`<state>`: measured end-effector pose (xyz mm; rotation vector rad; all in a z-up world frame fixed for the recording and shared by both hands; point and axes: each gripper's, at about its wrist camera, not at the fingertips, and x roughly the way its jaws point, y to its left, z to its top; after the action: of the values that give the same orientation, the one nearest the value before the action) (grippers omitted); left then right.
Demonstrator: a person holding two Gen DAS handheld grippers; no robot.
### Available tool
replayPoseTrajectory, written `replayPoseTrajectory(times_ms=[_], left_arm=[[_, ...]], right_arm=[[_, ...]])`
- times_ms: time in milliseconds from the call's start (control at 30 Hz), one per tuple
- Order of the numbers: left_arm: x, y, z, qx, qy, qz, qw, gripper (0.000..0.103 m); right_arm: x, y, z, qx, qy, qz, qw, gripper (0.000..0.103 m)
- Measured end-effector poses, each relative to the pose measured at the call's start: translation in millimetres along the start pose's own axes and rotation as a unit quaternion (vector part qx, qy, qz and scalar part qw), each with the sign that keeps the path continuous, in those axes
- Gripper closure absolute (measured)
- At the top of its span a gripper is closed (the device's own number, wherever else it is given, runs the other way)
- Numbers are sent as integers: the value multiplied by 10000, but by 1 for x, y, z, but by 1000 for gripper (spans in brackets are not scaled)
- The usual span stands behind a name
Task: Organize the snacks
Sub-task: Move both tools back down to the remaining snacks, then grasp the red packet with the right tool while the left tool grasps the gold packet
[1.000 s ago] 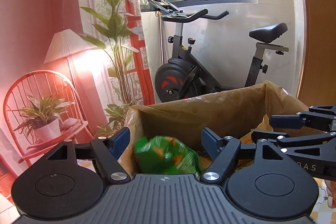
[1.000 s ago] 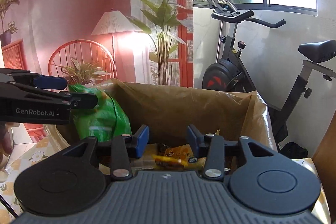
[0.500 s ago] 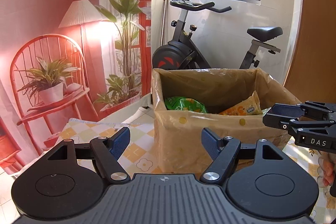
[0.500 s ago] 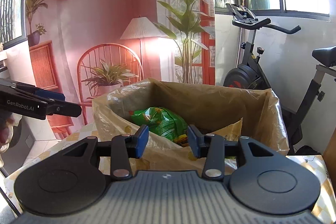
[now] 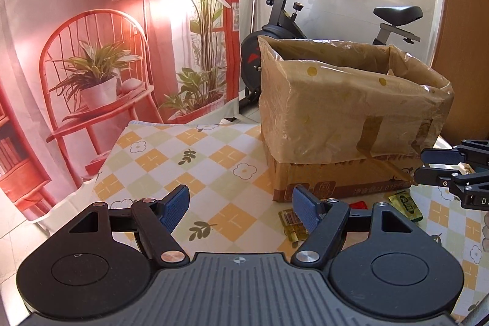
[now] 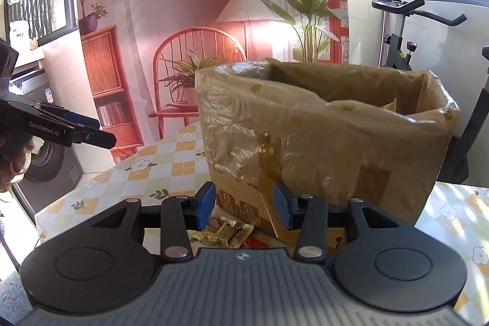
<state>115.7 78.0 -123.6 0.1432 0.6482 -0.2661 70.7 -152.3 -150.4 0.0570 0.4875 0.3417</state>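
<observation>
The left gripper was held above the checked tablecloth with its jaws spread and nothing between them. The right gripper was likewise seen released and empty, close in front of the box. The box, lined with a brown plastic bag, stood on the cloth, its contents hidden by the rim from both views. Small yellow snack packets lay on the cloth at the foot of the box, with a red packet just beside them. An exercise bike was seen behind the box.
</observation>
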Motion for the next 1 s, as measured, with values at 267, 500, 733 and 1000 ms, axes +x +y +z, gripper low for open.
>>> replayPoseTrajectory(times_ms=[267,500,733,1000], left_arm=[[27,-4,-29,-354,450,-228,9981,27],[39,14,-35,-397,495,77,9980,27],[68,6,-31,-322,390,27,9987,27],[114,-15,-36,-303,512,-295,9978,27]], right_arm=[[64,6,-49,-133,769,11,9970,57],[104,15,-67,-605,991,-95,9932,35],[131,13,-69,-553,1140,-222,9917,36],[113,7,-77,-325,1053,-463,9928,57]])
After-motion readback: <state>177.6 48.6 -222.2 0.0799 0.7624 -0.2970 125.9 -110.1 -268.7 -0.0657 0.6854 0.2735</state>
